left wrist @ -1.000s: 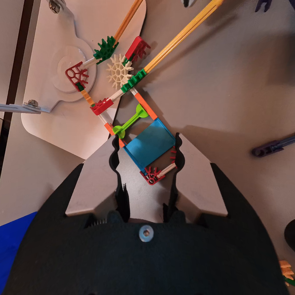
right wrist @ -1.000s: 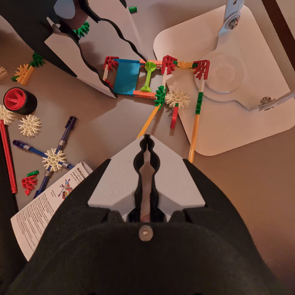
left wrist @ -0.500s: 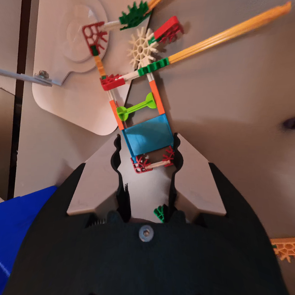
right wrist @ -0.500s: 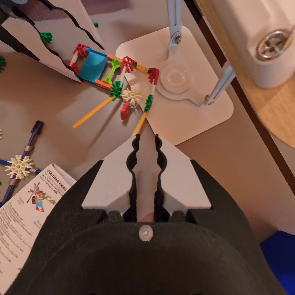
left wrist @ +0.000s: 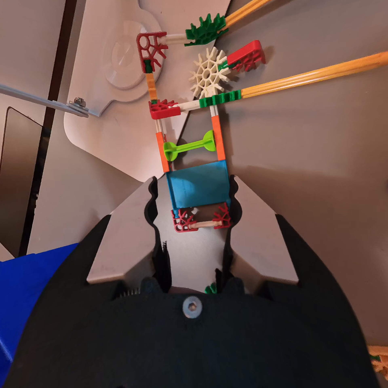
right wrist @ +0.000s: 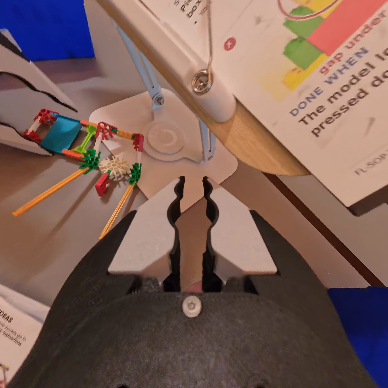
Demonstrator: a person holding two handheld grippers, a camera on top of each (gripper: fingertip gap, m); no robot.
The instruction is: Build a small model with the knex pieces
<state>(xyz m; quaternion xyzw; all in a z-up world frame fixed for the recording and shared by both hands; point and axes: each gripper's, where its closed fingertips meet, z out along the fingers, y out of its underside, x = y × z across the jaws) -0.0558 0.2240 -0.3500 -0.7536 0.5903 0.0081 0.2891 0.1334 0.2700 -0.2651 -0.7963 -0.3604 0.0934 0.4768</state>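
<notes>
In the left wrist view the left gripper [left wrist: 193, 182] sits at mid-frame with its fingers [left wrist: 151, 201] spread wide on either side of the near end of a toy rod-and-connector model [left wrist: 189, 130]. The blue panel [left wrist: 198, 184] and the two red connectors [left wrist: 183, 220] joined by a short white rod lie in the gap; the right-hand finger lies against the panel's edge, while clear space shows at the left-hand one, so the model is straddled rather than pinched. The model lies flat on the counter [left wrist: 294, 189], stretching toward the top of the frame, where its far end rests on the white base plate [left wrist: 117, 134] of a stand. Two long yellow rods [left wrist: 315, 73] fan out to the upper right, and a white snowflake connector [left wrist: 209, 72] lies between them. A small green piece [left wrist: 211, 288] peeks out low between the fingers, near the gripper body. In the right wrist view the right gripper [right wrist: 193, 179] is held near the corner of the base plate with a narrow gap between its fingers [right wrist: 175, 205] and nothing in it, well apart from the model at the left of the frame. A tilted board bearing a printed sheet [right wrist: 315, 73] fills the upper right, and a paper leaflet [right wrist: 16, 319] lies at the lower left.
</notes>
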